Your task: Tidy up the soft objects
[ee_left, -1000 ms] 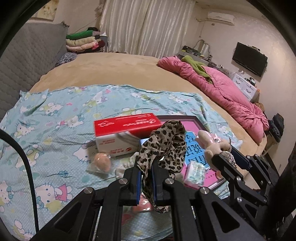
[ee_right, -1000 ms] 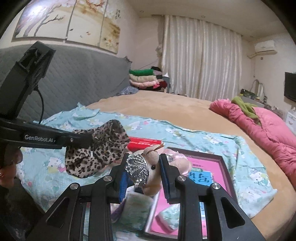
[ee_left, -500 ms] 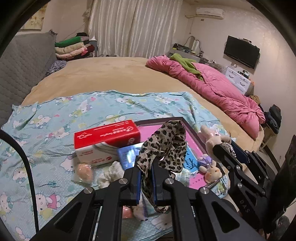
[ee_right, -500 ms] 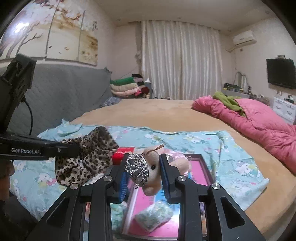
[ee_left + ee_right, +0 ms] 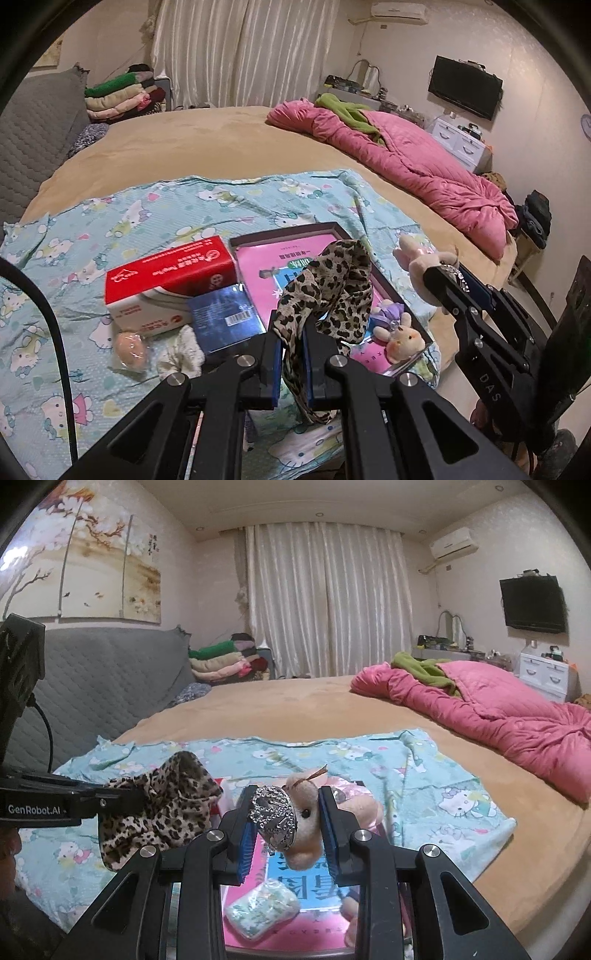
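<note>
My left gripper [image 5: 291,338] is shut on a leopard-print cloth [image 5: 332,295] and holds it above the near end of a dark tray [image 5: 391,291] with a pink lining. The cloth also shows in the right wrist view [image 5: 162,805]. My right gripper [image 5: 288,805] is shut on a pink plush toy [image 5: 306,812] with a sparkly crown, held above the tray [image 5: 258,938]. The toy shows at right in the left wrist view [image 5: 421,258]. A small plush bunny [image 5: 399,332] lies in the tray. A padded packet [image 5: 262,908] lies there too.
On the Hello Kitty sheet [image 5: 110,221] lie a red tissue box [image 5: 170,280], a blue booklet [image 5: 225,317], a peach egg-shaped thing [image 5: 127,347] and a white cloth [image 5: 181,350]. A pink quilt [image 5: 406,162] lies far right; folded blankets [image 5: 118,96] at back.
Both grippers have lifted and pulled back with their loads. The tray and the things on the sheet now sit lower and farther off; the small bunny in the tray has come into view.
</note>
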Tool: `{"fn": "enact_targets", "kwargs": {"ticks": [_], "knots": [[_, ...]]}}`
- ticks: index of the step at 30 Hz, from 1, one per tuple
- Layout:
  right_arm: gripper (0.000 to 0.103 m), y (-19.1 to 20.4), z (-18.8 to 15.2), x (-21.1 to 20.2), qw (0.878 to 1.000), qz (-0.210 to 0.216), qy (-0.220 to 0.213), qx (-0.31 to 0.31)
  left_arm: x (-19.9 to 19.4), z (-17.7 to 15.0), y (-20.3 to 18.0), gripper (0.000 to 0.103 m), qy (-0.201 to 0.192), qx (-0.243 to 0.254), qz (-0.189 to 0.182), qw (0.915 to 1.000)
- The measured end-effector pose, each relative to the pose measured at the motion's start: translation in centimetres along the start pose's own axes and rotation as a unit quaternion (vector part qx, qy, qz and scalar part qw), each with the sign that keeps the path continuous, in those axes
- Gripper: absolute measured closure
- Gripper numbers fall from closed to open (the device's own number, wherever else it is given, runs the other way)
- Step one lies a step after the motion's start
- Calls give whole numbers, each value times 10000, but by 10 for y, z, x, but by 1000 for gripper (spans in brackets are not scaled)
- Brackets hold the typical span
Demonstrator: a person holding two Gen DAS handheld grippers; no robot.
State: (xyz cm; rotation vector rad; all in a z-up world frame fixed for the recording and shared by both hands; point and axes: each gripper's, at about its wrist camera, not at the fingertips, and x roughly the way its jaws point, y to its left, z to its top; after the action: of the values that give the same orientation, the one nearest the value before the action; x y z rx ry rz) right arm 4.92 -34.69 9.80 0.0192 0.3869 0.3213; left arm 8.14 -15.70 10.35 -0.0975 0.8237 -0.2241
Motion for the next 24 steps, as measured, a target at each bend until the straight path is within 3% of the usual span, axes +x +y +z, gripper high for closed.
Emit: {"fn": "enact_targets", "kwargs": {"ticks": [24], "knots": [[71, -15, -15, 16, 9993, 88, 340, 150, 62, -16, -12, 94, 606, 69, 105, 9981]]}}
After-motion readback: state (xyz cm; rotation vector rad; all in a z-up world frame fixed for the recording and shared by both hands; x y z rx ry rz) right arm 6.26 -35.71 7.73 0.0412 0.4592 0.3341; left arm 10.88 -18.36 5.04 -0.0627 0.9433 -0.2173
